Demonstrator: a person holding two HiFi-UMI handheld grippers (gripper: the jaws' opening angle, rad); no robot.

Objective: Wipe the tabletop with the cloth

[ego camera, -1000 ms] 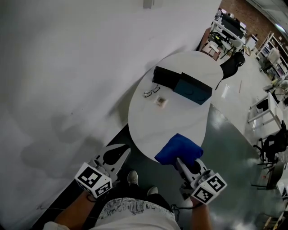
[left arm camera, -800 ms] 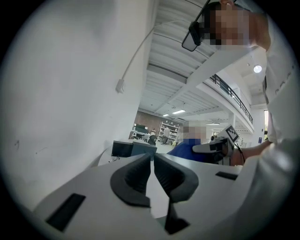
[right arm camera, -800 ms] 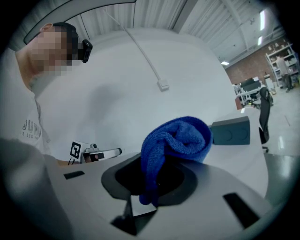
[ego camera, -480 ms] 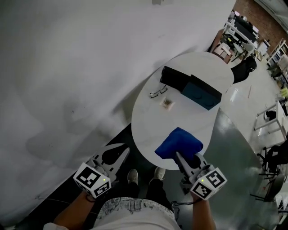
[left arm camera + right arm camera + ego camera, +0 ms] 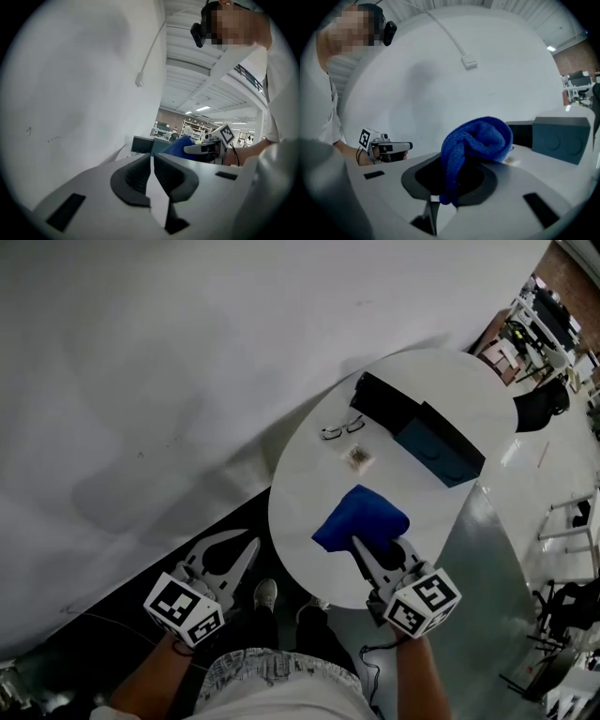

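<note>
Blue cloth (image 5: 361, 519) is being gripped, bunched, by the right claw (image 5: 367, 554), which is clamped on a fold, over the near half of the round white table (image 5: 309, 474). Wiping is judged barely begun. The area around the glasses (image 5: 342, 428) and boxes (image 5: 441, 448) is being left unwiped. The left claw (image 5: 242, 549) is being held closed and empty, off the table's edge.

I'm seeing 2 boxes sitting end to end, a black box (image 5: 380, 401) touching a teal box (image 5: 441, 448). Glasses (image 5: 341, 428) are lying just beside the black one, a small packet (image 5: 357, 457) near them. 1 shoe (image 5: 265, 595) is showing on the dark floor (image 5: 239, 519).
</note>
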